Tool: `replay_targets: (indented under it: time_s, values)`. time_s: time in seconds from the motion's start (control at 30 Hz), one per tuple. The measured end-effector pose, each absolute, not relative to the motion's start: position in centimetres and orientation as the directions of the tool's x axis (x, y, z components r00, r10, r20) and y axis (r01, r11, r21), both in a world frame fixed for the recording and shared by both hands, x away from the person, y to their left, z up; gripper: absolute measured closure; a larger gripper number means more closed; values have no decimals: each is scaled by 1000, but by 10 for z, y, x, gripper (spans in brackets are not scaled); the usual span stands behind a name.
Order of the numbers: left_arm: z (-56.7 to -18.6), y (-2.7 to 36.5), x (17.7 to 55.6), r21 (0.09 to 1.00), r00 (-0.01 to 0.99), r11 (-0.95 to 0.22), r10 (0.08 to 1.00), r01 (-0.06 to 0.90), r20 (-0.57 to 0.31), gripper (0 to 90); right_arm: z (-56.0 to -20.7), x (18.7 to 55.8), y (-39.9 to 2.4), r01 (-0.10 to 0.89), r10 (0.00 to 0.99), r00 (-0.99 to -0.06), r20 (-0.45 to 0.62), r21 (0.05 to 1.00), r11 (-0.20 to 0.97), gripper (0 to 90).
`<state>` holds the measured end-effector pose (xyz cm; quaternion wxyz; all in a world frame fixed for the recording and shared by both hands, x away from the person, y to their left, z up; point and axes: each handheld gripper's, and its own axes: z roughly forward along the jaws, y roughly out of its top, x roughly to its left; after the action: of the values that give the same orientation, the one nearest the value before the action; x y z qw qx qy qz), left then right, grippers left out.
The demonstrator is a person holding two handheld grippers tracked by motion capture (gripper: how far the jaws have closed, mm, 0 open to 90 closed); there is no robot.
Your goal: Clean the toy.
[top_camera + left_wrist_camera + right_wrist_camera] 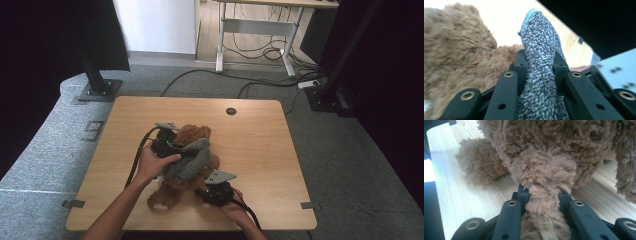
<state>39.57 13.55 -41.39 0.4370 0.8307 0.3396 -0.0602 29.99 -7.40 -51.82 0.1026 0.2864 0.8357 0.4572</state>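
No text, label, brand, number or sign can be read anywhere in these views

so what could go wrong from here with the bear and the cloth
1. The left gripper pinches only a bunched fold of the grey cloth; a hard pull could slip it free.
2. The right gripper holds the bear by one small tuft of plush, which may slide out or strain a seam.
3. The bear lies near the table front edge and could get dragged off.
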Motion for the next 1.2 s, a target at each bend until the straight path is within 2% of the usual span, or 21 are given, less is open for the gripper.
replay_targets:
  time_s: [0.13, 0.3, 1.07, 1.2]
  values:
    - [-425, 122, 400, 651, 755, -428, 537, 628, -376, 713, -519, 300, -75, 386, 576, -813, 87, 821, 420, 725]
    - [-432, 127, 401, 628, 750, -458, 570, 629, -335, 717, -521, 301, -78, 393, 581, -809, 87, 816, 424, 724]
    - [-443, 173, 401, 640, 692, -364, 611, 677, -384, 720, -516, 294, -84, 386, 568, -817, 100, 827, 409, 727]
    - [-449, 178, 400, 638, 684, -351, 612, 685, -397, 720, -517, 294, -85, 386, 561, -821, 105, 826, 411, 698]
